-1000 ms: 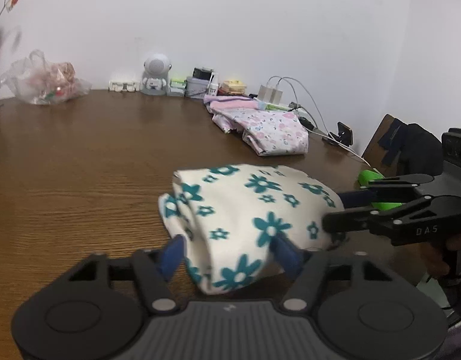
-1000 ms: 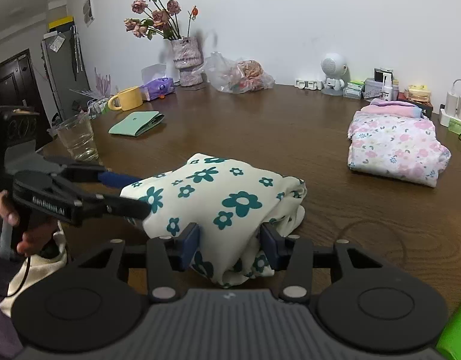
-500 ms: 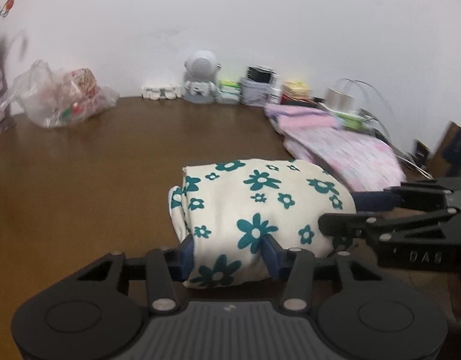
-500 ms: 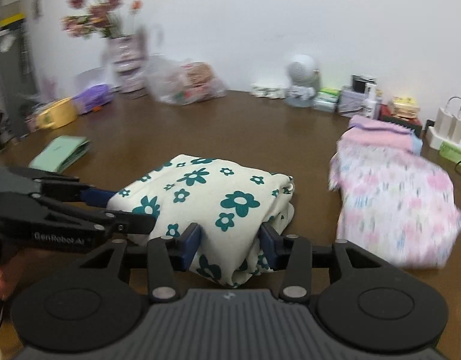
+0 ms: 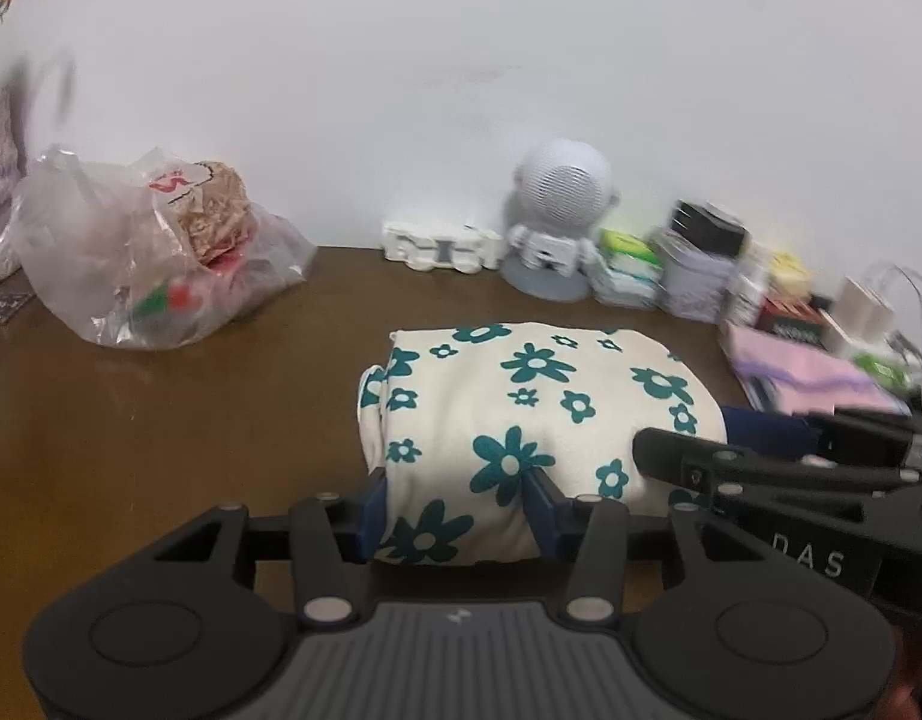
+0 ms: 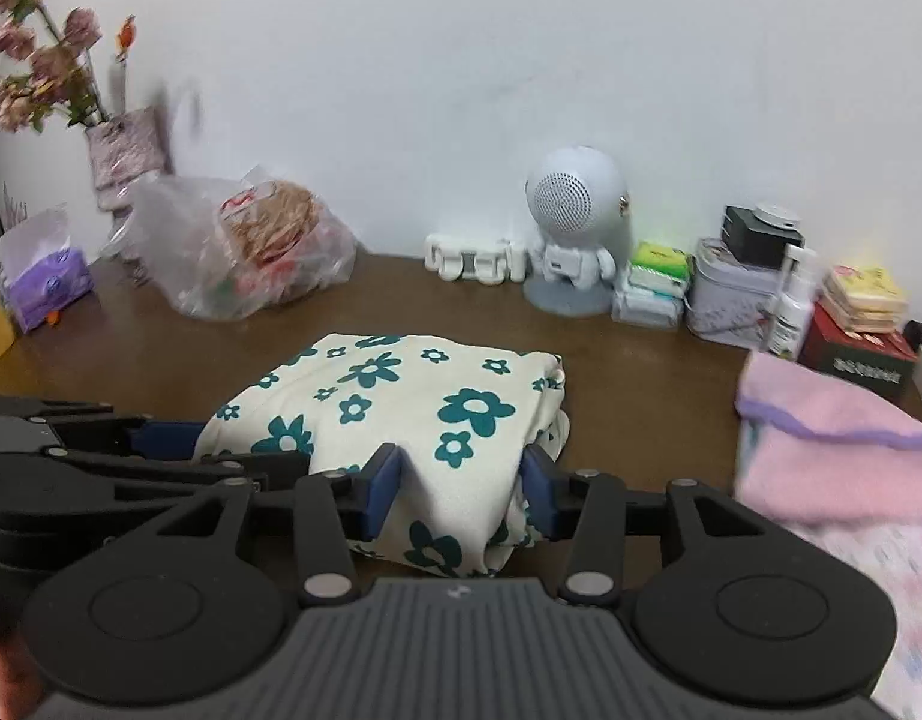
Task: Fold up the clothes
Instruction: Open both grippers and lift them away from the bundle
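Note:
A folded cream garment with teal flowers [image 5: 532, 408] fills the middle of both views above the brown table [image 5: 161, 450]. My left gripper [image 5: 458, 510] is shut on its near edge, with cloth bulging between the blue pads. The right gripper [image 6: 461, 489] is likewise shut on the garment [image 6: 401, 402], pinching a ridge of cloth. In the left wrist view the right gripper [image 5: 760, 468] comes in from the right side of the bundle. In the right wrist view the left gripper [image 6: 131, 450] comes in from the left. Whether the garment's underside touches the table is hidden.
A stack of folded pink clothes [image 6: 832, 456] lies close on the right. Along the back wall stand a plastic bag of food [image 5: 149, 264], a round white speaker figure [image 5: 556, 222], tins and boxes [image 6: 742, 294], and a vase of dried flowers [image 6: 125, 150].
Both grippers have carried the flowered garment toward the back wall. The speaker and the bag now look much nearer. The left gripper's fingers have drawn in on the cloth.

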`<state>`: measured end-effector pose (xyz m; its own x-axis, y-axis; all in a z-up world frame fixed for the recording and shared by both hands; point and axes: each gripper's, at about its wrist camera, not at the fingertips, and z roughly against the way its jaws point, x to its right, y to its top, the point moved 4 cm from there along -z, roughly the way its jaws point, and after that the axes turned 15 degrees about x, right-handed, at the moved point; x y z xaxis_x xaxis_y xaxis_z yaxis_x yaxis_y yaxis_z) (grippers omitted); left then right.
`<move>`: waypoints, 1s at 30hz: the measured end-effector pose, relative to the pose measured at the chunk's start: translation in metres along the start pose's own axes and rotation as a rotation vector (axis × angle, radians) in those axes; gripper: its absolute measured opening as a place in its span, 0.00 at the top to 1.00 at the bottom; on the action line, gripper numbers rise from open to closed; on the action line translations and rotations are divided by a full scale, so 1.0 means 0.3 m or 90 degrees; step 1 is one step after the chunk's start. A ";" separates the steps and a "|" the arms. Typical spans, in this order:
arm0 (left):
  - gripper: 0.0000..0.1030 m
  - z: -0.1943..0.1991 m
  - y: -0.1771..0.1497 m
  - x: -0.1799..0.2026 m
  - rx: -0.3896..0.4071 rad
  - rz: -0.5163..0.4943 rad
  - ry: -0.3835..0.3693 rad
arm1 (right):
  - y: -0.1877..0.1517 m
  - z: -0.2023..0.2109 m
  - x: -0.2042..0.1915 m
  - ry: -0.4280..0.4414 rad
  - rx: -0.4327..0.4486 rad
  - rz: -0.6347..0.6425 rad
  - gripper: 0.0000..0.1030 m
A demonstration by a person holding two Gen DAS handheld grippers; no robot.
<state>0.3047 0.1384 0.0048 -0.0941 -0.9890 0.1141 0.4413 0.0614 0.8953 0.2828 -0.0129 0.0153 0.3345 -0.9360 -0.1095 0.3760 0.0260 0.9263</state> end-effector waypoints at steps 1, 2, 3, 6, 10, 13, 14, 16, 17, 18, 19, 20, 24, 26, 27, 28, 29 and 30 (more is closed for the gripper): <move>0.56 -0.025 0.011 -0.005 0.001 0.001 0.004 | 0.007 -0.021 0.001 -0.001 0.001 0.000 0.55; 0.56 -0.036 0.014 -0.007 0.004 0.000 0.004 | 0.013 -0.042 0.002 -0.003 0.003 0.001 0.55; 0.56 -0.041 0.013 -0.007 0.005 -0.001 0.004 | 0.020 -0.062 0.004 -0.004 0.004 0.001 0.55; 0.56 -0.051 0.011 -0.008 0.010 -0.004 0.005 | 0.040 -0.125 0.007 -0.009 0.008 0.002 0.55; 0.54 -0.027 0.014 0.001 0.006 -0.017 0.012 | 0.065 -0.190 0.012 -0.014 0.012 0.000 0.54; 0.49 0.051 0.015 0.025 0.018 -0.038 0.013 | 0.084 -0.125 0.015 -0.009 0.024 -0.018 0.51; 0.48 0.087 0.005 0.037 0.022 -0.043 0.013 | 0.092 -0.093 0.016 -0.006 0.032 -0.025 0.49; 0.47 0.170 -0.033 0.068 0.028 -0.045 0.014 | 0.105 -0.014 0.018 -0.008 0.049 -0.023 0.43; 0.47 0.212 -0.052 0.083 0.031 -0.047 0.014 | 0.111 0.027 0.019 -0.010 0.058 -0.021 0.43; 0.46 0.253 -0.072 0.098 0.034 -0.048 0.015 | 0.109 0.074 0.021 -0.010 0.063 -0.024 0.43; 0.43 0.295 -0.091 0.114 0.037 -0.049 0.015 | 0.101 0.124 0.024 -0.007 0.067 -0.030 0.42; 0.37 0.337 -0.110 0.129 0.040 -0.050 0.015 | 0.084 0.175 0.022 -0.004 0.066 -0.036 0.41; 0.30 0.504 -0.186 0.190 0.052 -0.055 0.016 | -0.026 0.388 -0.015 0.000 0.060 -0.042 0.32; 0.28 0.587 -0.224 0.221 0.058 -0.057 0.017 | -0.093 0.490 -0.037 -0.005 0.055 -0.038 0.29; 0.27 0.629 -0.243 0.236 0.061 -0.058 0.017 | -0.126 0.536 -0.041 -0.012 0.049 -0.041 0.29; 0.24 0.671 -0.263 0.252 0.064 -0.059 0.018 | -0.157 0.580 -0.042 -0.021 0.041 -0.046 0.28; 0.23 0.712 -0.282 0.267 0.067 -0.061 0.018 | -0.185 0.622 -0.041 -0.029 0.036 -0.049 0.27; 0.22 0.754 -0.301 0.282 0.070 -0.062 0.018 | -0.210 0.662 -0.038 -0.036 0.032 -0.051 0.25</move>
<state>0.0551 0.0795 0.0312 -0.1052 -0.9944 0.0137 0.3309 -0.0220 0.9434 0.0839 -0.0737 0.0299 0.2554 -0.9526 -0.1654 0.3549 -0.0668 0.9325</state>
